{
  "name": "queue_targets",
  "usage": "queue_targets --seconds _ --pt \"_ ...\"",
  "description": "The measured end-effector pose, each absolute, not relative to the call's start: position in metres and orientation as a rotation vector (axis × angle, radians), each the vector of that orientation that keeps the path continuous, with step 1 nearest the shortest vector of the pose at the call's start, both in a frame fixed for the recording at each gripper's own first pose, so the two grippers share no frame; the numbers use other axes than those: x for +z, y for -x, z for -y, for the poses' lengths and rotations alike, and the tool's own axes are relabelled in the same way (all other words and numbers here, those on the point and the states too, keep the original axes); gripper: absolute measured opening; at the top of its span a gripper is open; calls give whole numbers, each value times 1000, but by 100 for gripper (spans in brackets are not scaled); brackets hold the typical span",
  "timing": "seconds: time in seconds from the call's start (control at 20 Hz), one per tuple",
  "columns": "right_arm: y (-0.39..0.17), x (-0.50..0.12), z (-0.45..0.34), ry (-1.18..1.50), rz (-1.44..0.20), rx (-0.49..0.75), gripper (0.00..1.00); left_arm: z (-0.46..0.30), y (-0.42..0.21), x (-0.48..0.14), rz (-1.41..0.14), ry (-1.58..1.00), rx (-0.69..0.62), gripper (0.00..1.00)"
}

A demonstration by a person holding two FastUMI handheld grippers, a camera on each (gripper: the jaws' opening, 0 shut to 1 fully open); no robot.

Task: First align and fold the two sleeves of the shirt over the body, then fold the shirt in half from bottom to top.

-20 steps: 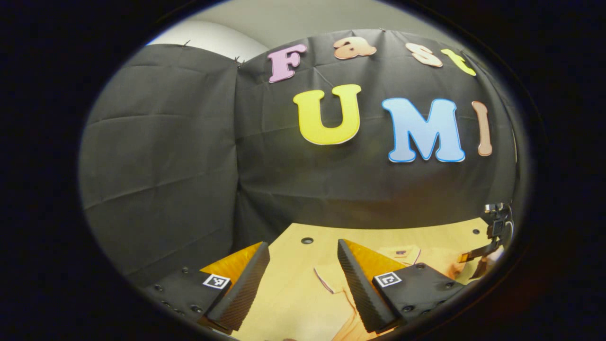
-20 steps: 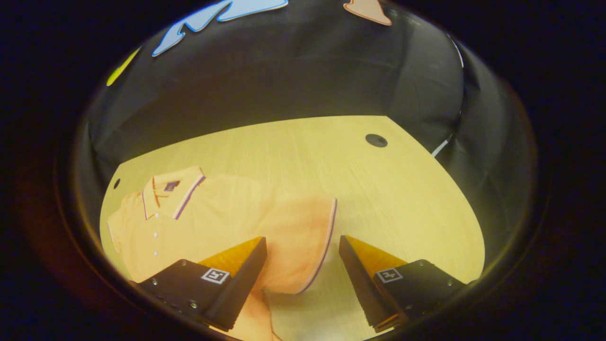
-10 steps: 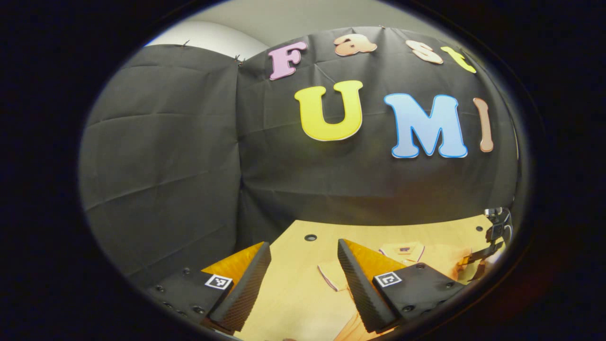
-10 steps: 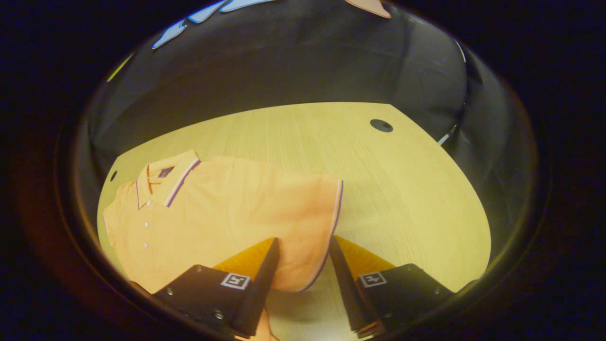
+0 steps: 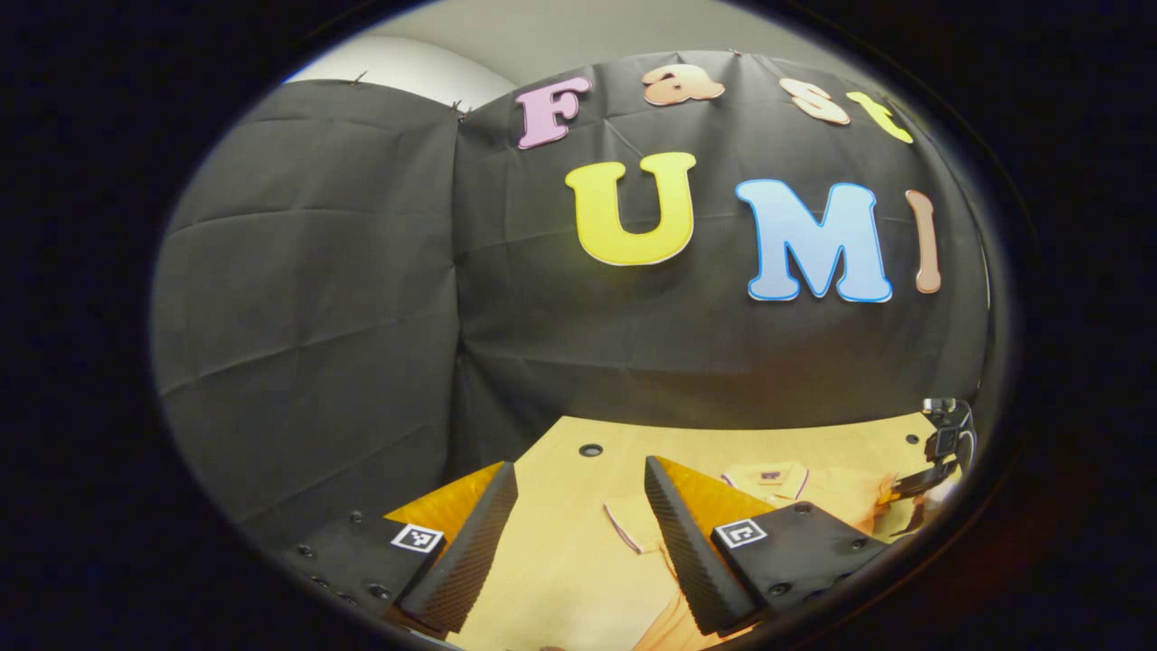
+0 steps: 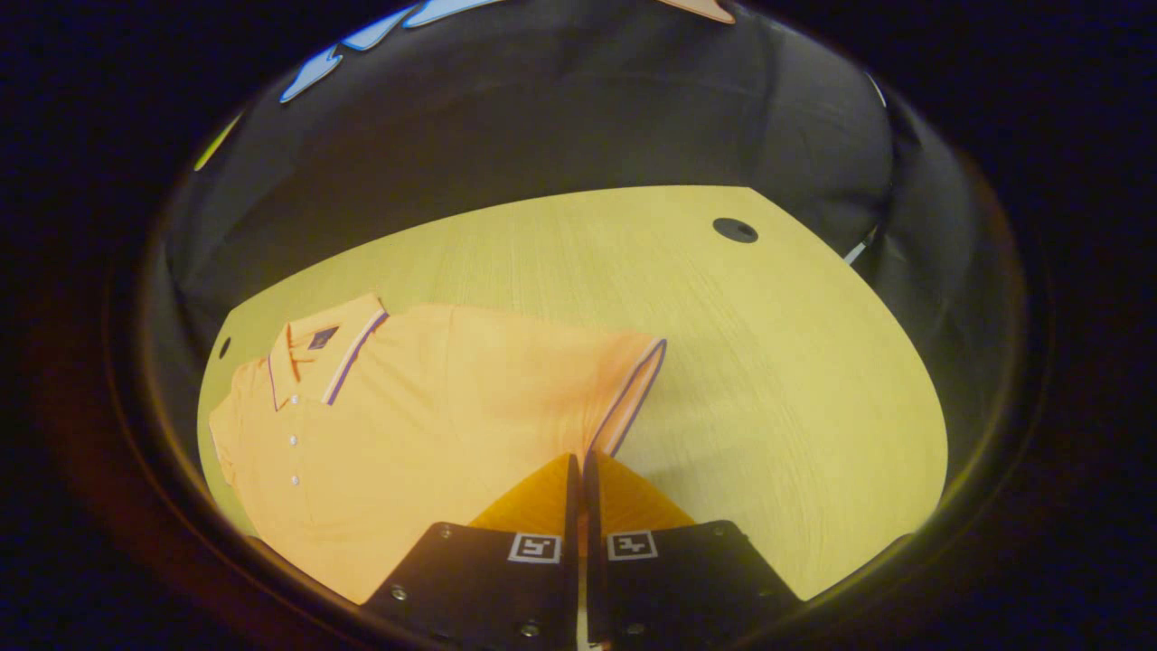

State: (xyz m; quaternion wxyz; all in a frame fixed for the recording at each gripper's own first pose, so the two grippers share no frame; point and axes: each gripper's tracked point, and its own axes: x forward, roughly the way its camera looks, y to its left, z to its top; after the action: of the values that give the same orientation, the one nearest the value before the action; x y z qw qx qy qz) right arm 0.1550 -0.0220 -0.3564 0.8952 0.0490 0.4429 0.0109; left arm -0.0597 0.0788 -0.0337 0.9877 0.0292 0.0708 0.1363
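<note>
- The shirt (image 6: 425, 407) lies flat on the worktop (image 6: 768, 362), in the lower left of your right gripper view, its collar (image 6: 325, 348) toward the frame's left edge and a row of buttons running down from it.
- One sleeve (image 6: 624, 389), edged with a dark and light stripe, reaches toward the centre of that frame and ends just above your right claw (image 6: 578, 466).
- Your right claw is pinched together, fingers nearly touching, right at the sleeve's striped hem; the cloth appears to run in between the tips, so you seem to be holding the sleeve.
- In your left gripper view the shirt (image 5: 813, 493) sits low at the right, with its other sleeve (image 5: 628, 524) lying flat between the fingers in the frame.
- Your left claw (image 5: 578, 475) stands wide apart above the worktop (image 5: 560, 561), with nothing in it.
- At the far right edge of that view you can see the other claw (image 5: 913, 506) down by the shirt.
- A dark round hole (image 6: 734, 230) marks the worktop in the upper right of your right gripper view, well apart from the shirt.
</note>
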Motion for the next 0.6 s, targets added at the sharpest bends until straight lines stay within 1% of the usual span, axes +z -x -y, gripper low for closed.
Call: queue_targets --seconds 0.1,0.25,0.6 --pt "-156 -353 19 -72 -915 27 4 -79 60 -34 -143 -60 277 94" --pt "-165 -335 8 -26 -857 32 4 -81 61 -34 -144 -59 283 94" --pt "-170 -296 -47 22 -759 140 4 -85 63 -39 -144 -40 294 94"
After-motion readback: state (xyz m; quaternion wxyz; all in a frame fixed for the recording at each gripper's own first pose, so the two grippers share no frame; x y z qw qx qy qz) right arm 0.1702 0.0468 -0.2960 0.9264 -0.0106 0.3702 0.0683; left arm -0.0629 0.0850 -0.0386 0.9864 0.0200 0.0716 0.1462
